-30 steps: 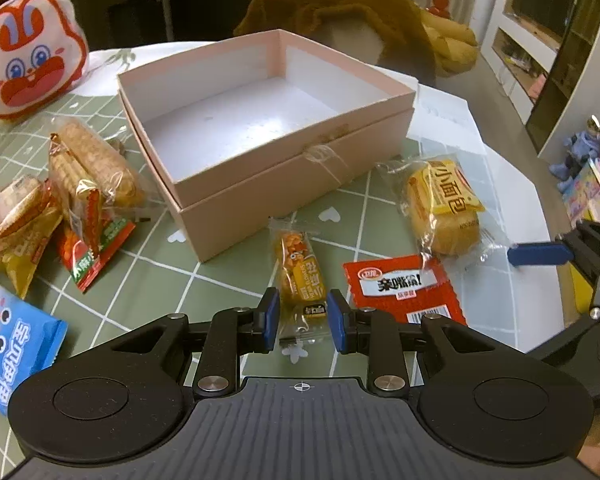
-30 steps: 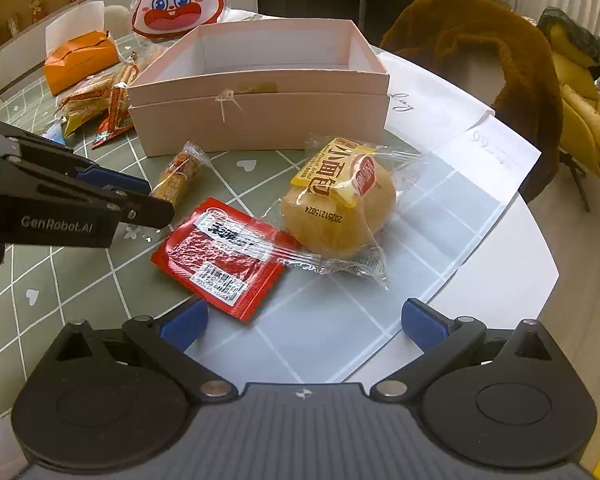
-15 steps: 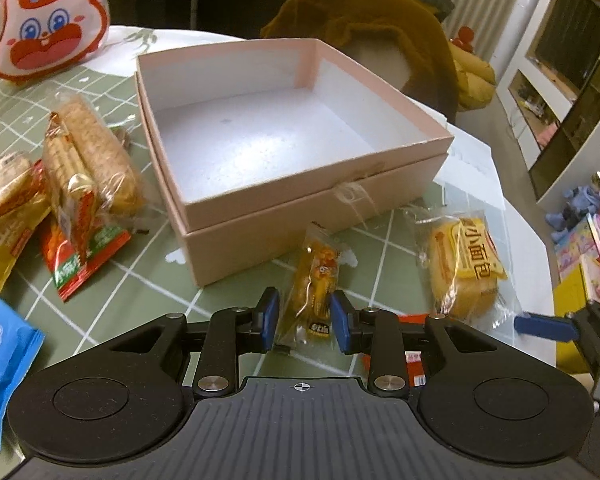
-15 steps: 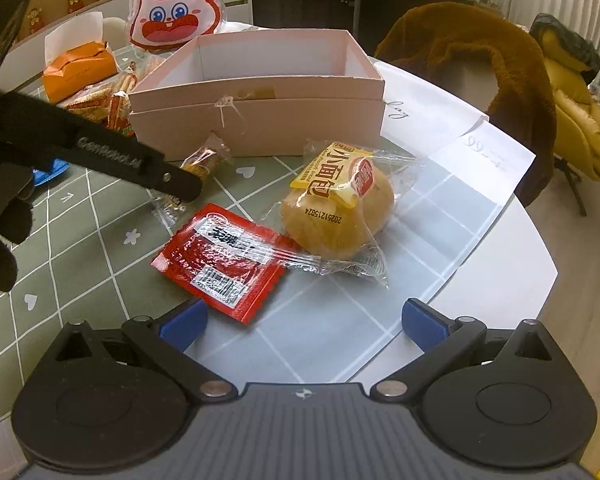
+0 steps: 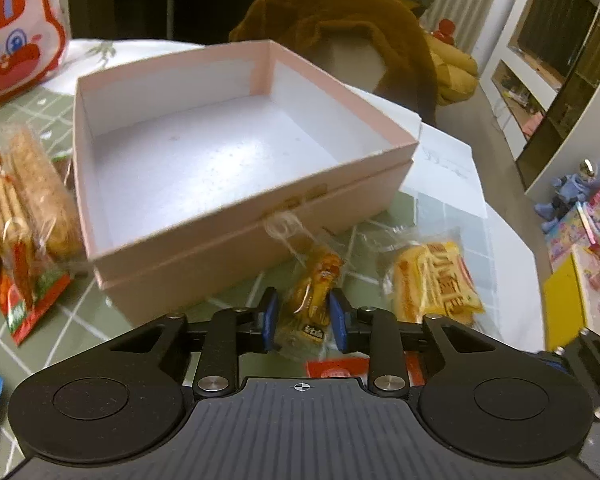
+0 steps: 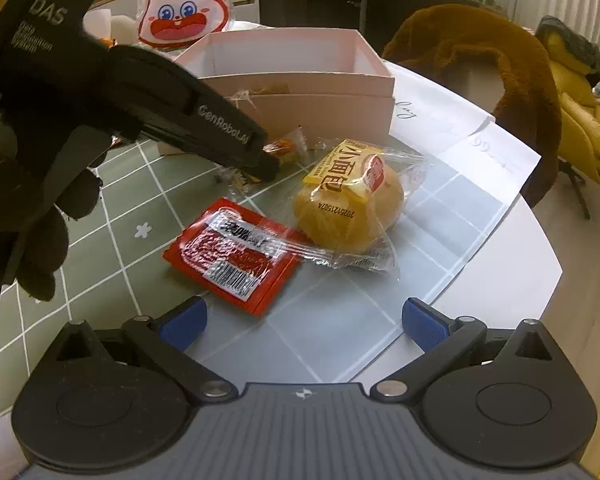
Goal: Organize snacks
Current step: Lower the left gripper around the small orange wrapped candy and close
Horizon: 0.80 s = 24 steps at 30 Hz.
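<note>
Clearly pinched in the left gripper (image 5: 303,318), lifted just in front of the pink box (image 5: 236,168): a small orange snack packet (image 5: 314,292), probably light, soft and crinkly (slippery film), best held across its lower body as now. Long axis running away from the fingers toward the box. Right gripper (image 6: 304,324) spread wide, holding nothing, above the red sachet (image 6: 236,254) and bun (image 6: 350,204).

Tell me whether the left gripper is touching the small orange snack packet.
Touching. The left wrist view shows the left gripper closed on the small orange snack packet, both blue pads pressing its wrapper.
</note>
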### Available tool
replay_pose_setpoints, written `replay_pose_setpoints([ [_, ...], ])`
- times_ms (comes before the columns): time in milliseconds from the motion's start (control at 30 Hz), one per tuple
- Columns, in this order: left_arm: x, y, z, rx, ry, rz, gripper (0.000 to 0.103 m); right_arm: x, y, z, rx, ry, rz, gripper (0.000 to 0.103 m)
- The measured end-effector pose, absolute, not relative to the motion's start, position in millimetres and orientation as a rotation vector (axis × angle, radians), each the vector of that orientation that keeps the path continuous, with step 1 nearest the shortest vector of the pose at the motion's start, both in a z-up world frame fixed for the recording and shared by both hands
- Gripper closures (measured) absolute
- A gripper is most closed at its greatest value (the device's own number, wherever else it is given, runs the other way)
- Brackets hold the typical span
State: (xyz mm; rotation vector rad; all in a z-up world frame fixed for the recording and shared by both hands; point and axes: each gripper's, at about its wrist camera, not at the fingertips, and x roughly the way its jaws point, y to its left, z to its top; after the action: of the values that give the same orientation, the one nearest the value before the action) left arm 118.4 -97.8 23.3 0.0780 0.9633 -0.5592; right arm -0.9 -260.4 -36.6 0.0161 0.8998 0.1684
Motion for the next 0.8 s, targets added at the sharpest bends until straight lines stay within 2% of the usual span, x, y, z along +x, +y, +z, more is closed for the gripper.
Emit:
replay_pose_setpoints([
  [400,39,-5,33,-0.033,1.029,-0.339,0.076,18,-233,-27,0.06,0.98,0.268,0.0],
  [667,14,23,31,-0.074,1.02,-0.342,0.074,35,-201,-31,-0.035,0.943,0.273,0.0],
  [800,17,13,29,-0.016,0.984,-0.389,0.071,32,-202,-28,-0.041,0.937,0.277,0.013],
])
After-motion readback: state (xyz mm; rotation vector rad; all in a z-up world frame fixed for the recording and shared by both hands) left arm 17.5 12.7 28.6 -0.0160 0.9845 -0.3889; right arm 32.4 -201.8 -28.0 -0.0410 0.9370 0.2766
